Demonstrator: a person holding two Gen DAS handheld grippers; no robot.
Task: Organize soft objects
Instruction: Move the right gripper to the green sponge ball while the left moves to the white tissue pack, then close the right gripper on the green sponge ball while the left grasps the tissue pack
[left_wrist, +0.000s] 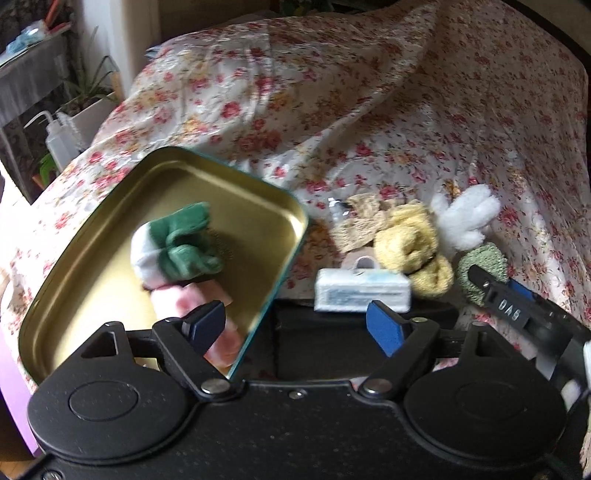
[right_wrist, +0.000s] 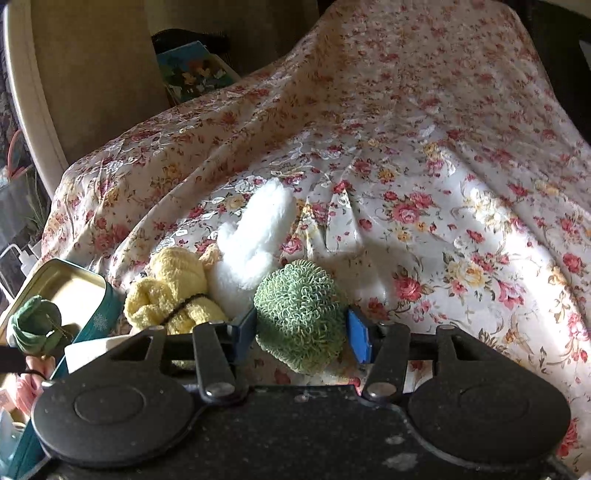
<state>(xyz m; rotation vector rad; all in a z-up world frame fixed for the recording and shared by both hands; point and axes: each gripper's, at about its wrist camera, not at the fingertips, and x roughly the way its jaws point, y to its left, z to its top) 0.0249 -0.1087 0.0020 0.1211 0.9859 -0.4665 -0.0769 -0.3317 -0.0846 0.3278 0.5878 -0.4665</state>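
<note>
Right wrist view: right gripper (right_wrist: 301, 330) has its jaws around the green scrubby (right_wrist: 299, 314), left pad touching it, right pad looks just off it, so not a real squeeze that I can see. Yellow cloth (right_wrist: 173, 291) and white fluffy thing (right_wrist: 255, 240) sit just behind it on the flowery cloth (right_wrist: 424, 166). Left gripper (left_wrist: 295, 323) hangs with jaws apart and empty over the tin's (left_wrist: 92, 229) near edge; a green-white sock (left_wrist: 177, 243) and pink roll (left_wrist: 177, 299) lie inside.
</note>
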